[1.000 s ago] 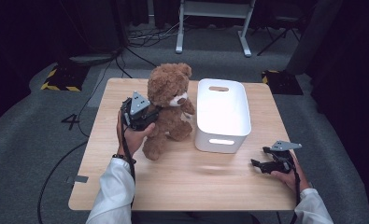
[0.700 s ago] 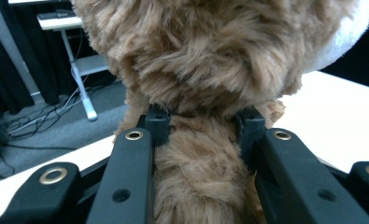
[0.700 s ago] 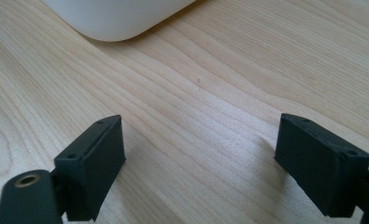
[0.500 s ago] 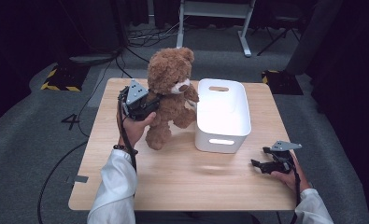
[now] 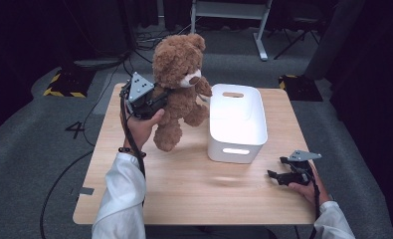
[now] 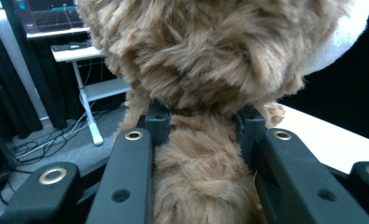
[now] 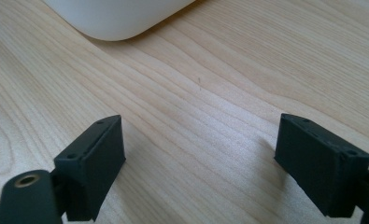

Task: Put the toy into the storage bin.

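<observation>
A pale wooden table (image 5: 184,199) is set in a dark studio. A brown teddy bear (image 5: 176,89) is held above it, beside a white bin (image 5: 236,124), pinched at the neck by the left gripper (image 5: 149,102). The plush looks soft, light and squashy, so the narrow neck is judged a sound hold. The right gripper (image 5: 281,175) rests spread on the table.

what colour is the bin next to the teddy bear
White, plain with no pattern; the bin beside the teddy bear shows best in the high view.
</observation>
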